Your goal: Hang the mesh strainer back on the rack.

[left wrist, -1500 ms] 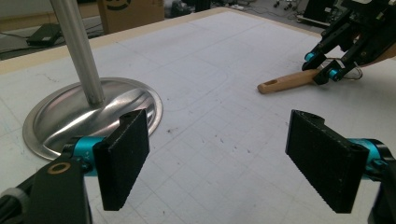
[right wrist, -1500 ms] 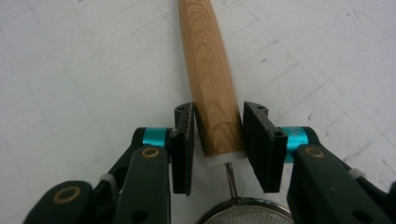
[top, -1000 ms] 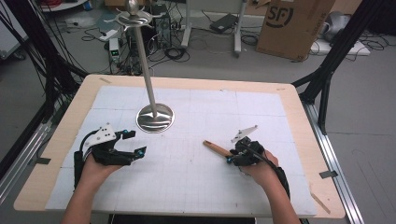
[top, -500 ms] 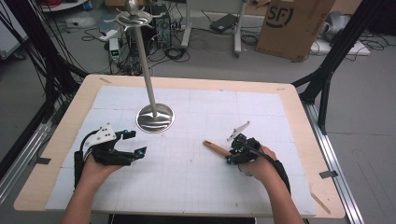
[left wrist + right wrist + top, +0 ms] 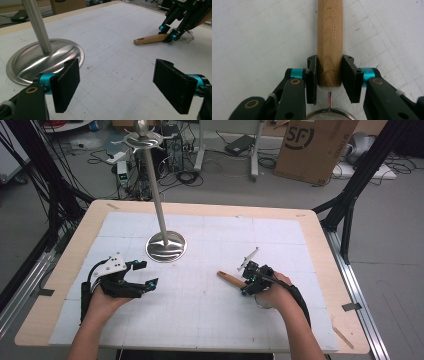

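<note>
A wooden-edged worktop covered with a white gridded mat fills the high view. On its left-centre stands a metal stand: a round, shiny, dished base with 1 thin pole rising straight up; nothing lies in the base. Right of centre lies a small strainer with a wooden handle. Its long axis runs diagonally: the handle's free end points toward the worktop's middle and slightly toward the far edge, while the wire and mesh end points back toward the person's right hand.

The right tool has its 2 jaws set on either side of the handle at the end nearest the mesh, both pads against the wood, clenched on it. In the right gripper view the handle runs straight up from between the jaws, with the words KITCHEN TOOL stamped along it and a rim of mesh at the bottom edge.

The left tool rests near the stand's base, jaws spread wide and grasping nothing.

Compared with 1 second ago, the right tool sits slightly further along the handle; the left tool and stand are unchanged.
</note>
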